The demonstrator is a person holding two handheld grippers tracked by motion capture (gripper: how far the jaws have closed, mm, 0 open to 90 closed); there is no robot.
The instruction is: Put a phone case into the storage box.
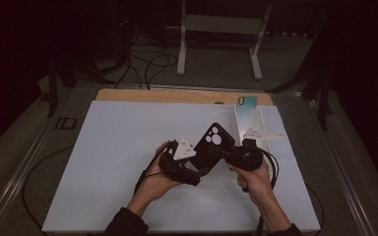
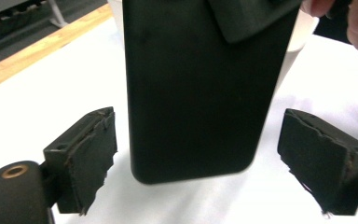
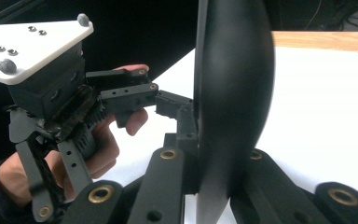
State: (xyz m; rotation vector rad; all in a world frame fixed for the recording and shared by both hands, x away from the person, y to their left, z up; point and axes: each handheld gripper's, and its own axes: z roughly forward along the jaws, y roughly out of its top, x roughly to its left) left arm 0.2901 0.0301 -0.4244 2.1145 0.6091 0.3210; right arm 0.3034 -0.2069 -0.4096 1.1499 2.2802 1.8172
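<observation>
A black, flat, round-cornered phone case (image 1: 213,146) with pale round camera cut-outs near its upper end is held up over the white desk (image 1: 118,162), between the person's two hands. The right gripper (image 1: 226,153) is clamped on the case: in the right gripper view its two black jaws press against both faces of the thin case (image 3: 233,93), which stands edge-on between them. The left gripper (image 1: 197,172) sits at the case's lower end with its jaws spread apart. In the left gripper view the case's smooth back (image 2: 196,98) hangs between the two worn foam pads (image 2: 91,154), with a clear gap on either side, so neither pad touches it. A corner of the right gripper overlaps the case's upper edge there. Behind the right hand (image 1: 253,179), a white open box with a teal inside (image 1: 248,118) stands on the desk near its far right corner, beside a strip of bare wooden edge (image 1: 177,96).
</observation>
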